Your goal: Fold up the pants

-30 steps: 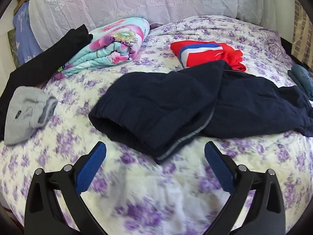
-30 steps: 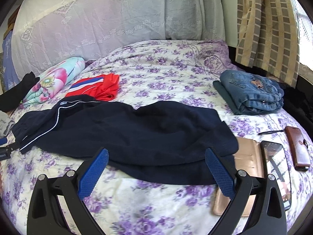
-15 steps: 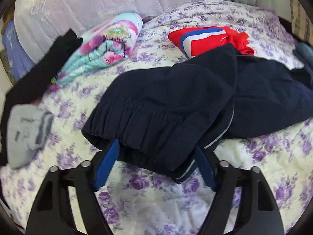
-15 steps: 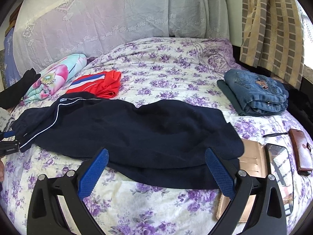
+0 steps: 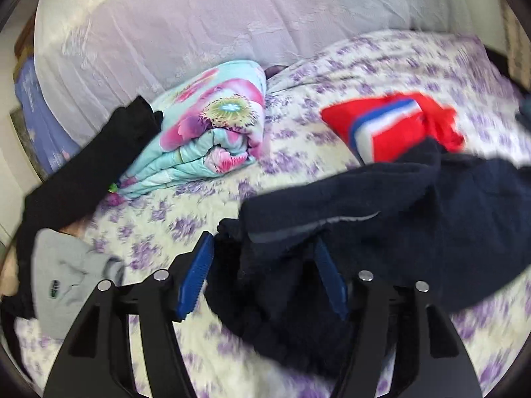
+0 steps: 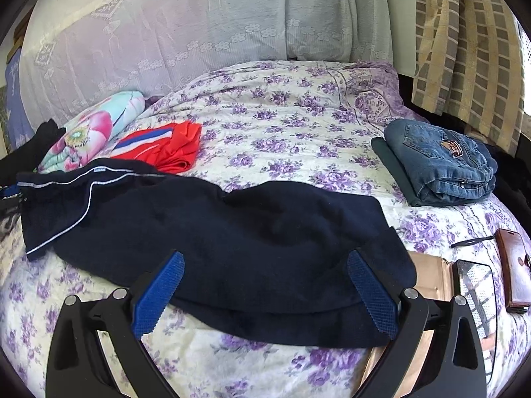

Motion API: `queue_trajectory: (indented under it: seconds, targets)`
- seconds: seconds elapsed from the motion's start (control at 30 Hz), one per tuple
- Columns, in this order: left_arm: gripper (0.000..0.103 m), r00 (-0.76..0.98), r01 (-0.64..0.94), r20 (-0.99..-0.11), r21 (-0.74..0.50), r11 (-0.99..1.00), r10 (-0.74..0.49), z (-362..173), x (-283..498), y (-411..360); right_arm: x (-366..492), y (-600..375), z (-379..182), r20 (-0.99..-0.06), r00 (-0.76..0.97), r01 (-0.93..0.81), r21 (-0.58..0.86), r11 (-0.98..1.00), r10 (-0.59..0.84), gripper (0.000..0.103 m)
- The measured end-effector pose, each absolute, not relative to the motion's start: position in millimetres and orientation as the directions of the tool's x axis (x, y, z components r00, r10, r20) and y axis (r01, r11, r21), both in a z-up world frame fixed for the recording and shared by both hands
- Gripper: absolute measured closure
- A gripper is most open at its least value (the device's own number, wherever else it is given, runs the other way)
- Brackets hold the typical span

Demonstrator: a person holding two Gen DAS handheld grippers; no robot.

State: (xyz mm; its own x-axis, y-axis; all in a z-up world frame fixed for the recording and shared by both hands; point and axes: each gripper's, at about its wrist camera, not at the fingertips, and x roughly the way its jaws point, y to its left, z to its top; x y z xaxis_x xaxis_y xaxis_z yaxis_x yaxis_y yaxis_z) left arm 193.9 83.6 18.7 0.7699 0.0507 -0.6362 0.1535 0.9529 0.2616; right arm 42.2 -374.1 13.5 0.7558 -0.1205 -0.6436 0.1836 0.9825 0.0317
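At far left lie one black garment (image 5: 83,165), one grey garment (image 5: 66,275) and one rolled floral quilt (image 5: 212,132). The left gripper (image 5: 262,275) has just been closing; its pads clench a bunched end of the one pair of navy pants (image 6: 212,232), spread across the near bed (image 6: 292,112). One red garment (image 6: 162,149) lies behind. The right gripper (image 6: 265,285) gapes over the pants' near edge, gripping nothing. Far right: one folded pair of jeans (image 6: 441,162).

daylight, bright | left view motion-blurred | right sharp | fisheye-warped edges
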Motion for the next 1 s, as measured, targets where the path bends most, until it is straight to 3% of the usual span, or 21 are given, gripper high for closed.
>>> queue_trajectory:
  seconds: [0.07, 0.23, 0.3, 0.37, 0.47, 0.63, 0.73, 0.87, 1.0]
  targets:
    - [0.066, 0.753, 0.151, -0.657, 0.211, 0.966, 0.026, 22, 216, 93, 43, -376, 15, -0.644, 0.755, 0.183, 0.029, 0.983, -0.122, 0.003]
    - [0.072, 0.692, 0.109, -0.721, 0.062, 0.992, -0.031, 15, 276, 125, 51, -384, 15, -0.658, 0.739, 0.190, 0.000, 0.982, -0.143, 0.003]
    - [0.081, 0.656, 0.059, -0.755, 0.038, 0.998, -0.010, 3, 305, 138, 55, -390, 16, -0.666, 0.734, 0.192, 0.017, 0.981, -0.132, 0.003]
    - [0.081, 0.603, -0.019, -0.796, 0.054, 0.998, 0.055, -15, 329, 153, 59, -401, 17, -0.675, 0.727, 0.202, 0.039, 0.979, -0.124, 0.003]
    - [0.081, 0.535, -0.075, -0.845, -0.022, 0.997, 0.021, -32, 341, 178, 65, -417, 18, -0.686, 0.714, 0.224, 0.036, 0.974, -0.139, 0.003]
    - [0.085, 0.588, 0.016, -0.807, -0.064, 0.998, -0.061, -2, 285, 178, 88, -451, 14, -0.732, 0.666, 0.220, 0.009, 0.975, -0.144, 0.003]
    - [0.085, 0.615, 0.107, -0.785, -0.012, 0.994, -0.075, 20, 242, 163, 111, -479, 6, -0.778, 0.620, 0.226, 0.050, 0.973, -0.104, 0.003]
    - [0.067, 0.613, 0.147, -0.780, -0.042, 0.988, -0.125, 39, 204, 156, 135, -510, -6, -0.817, 0.576, 0.249, 0.189, 0.950, 0.012, 0.003]
    - [0.065, 0.588, 0.177, -0.798, -0.031, 0.984, -0.131, 35, 183, 141, 152, -520, -24, -0.844, 0.529, 0.249, 0.252, 0.935, 0.086, 0.009]
